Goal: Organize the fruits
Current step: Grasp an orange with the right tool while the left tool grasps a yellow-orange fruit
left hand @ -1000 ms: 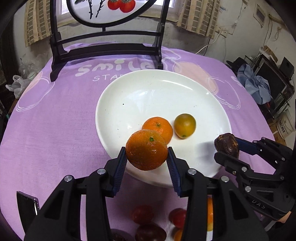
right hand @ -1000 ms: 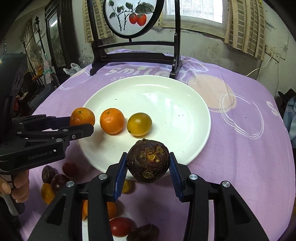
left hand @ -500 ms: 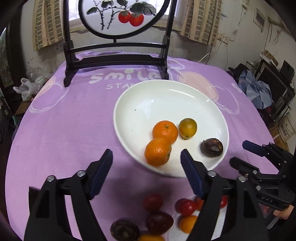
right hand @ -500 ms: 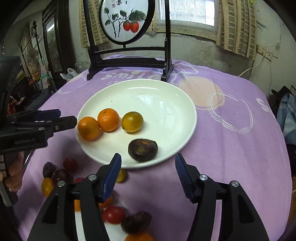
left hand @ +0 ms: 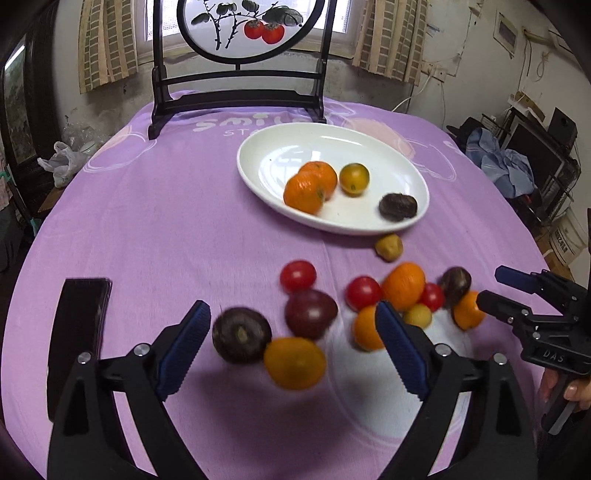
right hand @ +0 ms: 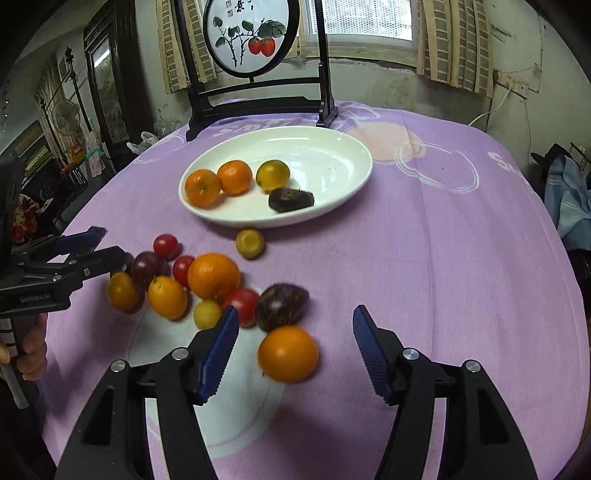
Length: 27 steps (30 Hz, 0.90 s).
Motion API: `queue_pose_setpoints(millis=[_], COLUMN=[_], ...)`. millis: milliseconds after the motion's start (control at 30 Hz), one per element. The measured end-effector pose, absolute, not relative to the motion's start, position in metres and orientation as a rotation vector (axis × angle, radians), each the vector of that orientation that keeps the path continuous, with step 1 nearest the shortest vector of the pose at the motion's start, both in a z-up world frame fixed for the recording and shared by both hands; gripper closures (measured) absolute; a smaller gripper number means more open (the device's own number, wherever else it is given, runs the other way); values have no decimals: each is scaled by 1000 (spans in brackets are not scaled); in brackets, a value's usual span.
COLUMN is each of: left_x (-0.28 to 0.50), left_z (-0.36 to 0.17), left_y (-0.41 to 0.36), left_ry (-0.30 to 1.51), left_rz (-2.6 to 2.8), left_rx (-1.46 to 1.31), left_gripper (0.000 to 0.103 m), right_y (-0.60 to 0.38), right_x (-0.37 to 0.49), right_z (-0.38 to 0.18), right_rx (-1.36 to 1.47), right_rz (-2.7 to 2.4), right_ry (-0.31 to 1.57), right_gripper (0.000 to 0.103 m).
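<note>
empty tools (left hand: 291,350) (right hand: 293,349) have withdrawn from plate (left hand: 258,155).

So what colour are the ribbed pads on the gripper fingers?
Blue ribbed pads, clearest in the right wrist view.

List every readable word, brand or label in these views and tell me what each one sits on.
"GenRobot.AI": on the body of the left gripper, seen from the right wrist.
"DAS": on the body of the right gripper, seen from the left wrist.
"smile": white letters on the purple tablecloth, partly hidden behind the white plate.
"ST...": smaller line beneath it, the rest covered by the plate.
Characters on the round painted screen: too small to read.
</note>
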<state>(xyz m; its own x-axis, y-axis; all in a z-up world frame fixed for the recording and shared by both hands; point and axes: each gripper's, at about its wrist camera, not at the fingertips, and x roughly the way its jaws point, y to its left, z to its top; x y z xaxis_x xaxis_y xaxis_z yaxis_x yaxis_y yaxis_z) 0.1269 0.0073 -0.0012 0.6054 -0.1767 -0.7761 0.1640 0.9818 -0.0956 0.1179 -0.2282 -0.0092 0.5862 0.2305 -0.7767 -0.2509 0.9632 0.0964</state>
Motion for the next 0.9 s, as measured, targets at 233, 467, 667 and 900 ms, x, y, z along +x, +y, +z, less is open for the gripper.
queue_pose_setpoints(millis=[233, 467, 667, 900], left_x=[102, 100, 104, 108], left_z=[-12, -26, -33, -40], left_y=[7, 11, 13, 14], left_ry=[911, 922, 939, 963], left_rz=[-244, -272, -290, -283], left_rx=[-52, -75, -94, -96], left_gripper=[11, 11, 11, 11], right_y=[-221, -213, -204, -208], right_x=[96, 101, 126, 120], right_z=[-23, -46, -50, -47], right_rx=[-24, -54, -79, -78], right_rz=[280, 233, 144, 147], right_ry=[939, 1002, 1014, 966], right_gripper=[34, 34, 34, 63])
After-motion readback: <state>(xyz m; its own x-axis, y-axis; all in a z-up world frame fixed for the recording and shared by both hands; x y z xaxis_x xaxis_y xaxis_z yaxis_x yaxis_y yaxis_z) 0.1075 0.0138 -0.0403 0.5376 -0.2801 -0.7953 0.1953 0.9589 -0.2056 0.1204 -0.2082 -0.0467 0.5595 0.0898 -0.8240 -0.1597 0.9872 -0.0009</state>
